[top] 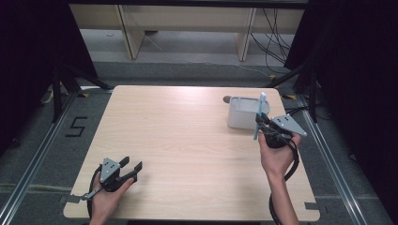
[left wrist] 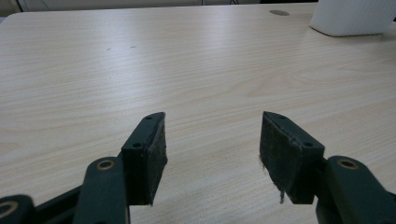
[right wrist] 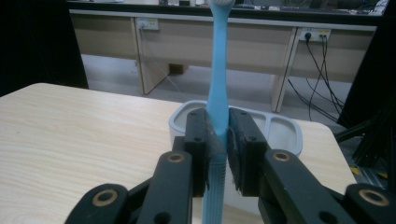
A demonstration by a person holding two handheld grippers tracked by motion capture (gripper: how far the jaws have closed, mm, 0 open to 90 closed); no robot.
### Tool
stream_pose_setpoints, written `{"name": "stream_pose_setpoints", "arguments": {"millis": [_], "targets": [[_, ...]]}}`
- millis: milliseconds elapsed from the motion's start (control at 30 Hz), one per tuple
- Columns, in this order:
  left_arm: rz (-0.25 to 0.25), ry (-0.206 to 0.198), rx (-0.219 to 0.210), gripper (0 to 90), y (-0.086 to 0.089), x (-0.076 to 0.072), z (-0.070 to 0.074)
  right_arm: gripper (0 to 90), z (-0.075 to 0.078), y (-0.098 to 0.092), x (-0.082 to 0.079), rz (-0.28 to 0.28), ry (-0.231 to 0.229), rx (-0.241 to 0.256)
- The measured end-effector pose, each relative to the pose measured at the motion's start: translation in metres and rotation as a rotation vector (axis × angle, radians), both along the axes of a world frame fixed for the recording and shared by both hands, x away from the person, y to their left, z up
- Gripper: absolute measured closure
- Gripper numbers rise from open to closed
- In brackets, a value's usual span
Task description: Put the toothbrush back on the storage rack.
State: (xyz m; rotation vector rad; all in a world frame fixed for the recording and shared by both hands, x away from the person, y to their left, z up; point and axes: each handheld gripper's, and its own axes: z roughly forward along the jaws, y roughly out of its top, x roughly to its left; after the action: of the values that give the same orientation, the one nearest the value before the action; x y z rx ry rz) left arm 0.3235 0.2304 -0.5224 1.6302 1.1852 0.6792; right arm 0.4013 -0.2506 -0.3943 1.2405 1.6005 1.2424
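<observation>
Here, a pale wood-grain rectangular table (top: 187, 140) stands on a grey floor with a black "5" mark (top: 76, 126) at its left, black curtains on both sides, and light wooden desks (top: 187, 23) with trailing cables behind. At the table's near left corner the left gripper (top: 131, 166) rests low on the surface in the person's left hand (top: 109, 199), its jaws spread wide with bare tabletop between them. Toward the far right stands a white ribbed plastic holder with several compartments (top: 241, 112). Just beside its near right, the right hand (top: 277, 157) lifts the right gripper (top: 261, 123), jaws pinching an upright light-blue plastic toothbrush (right wrist: 217, 88) by its handle, head uppermost.
</observation>
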Motion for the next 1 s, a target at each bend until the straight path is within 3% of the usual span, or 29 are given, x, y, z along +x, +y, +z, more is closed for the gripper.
{"name": "stream_pose_setpoints", "arguments": {"millis": [200,1000], "targets": [[0.0,0.0,-0.001,40.8,0.0,0.0,0.0,78.8,0.007,-0.005,0.005,-0.014,-0.036,-0.01],[-0.002,-0.006,-0.003,40.8,0.0,0.0,0.0,78.7,0.022,-0.014,0.025,-0.053,-0.097,0.02]]}}
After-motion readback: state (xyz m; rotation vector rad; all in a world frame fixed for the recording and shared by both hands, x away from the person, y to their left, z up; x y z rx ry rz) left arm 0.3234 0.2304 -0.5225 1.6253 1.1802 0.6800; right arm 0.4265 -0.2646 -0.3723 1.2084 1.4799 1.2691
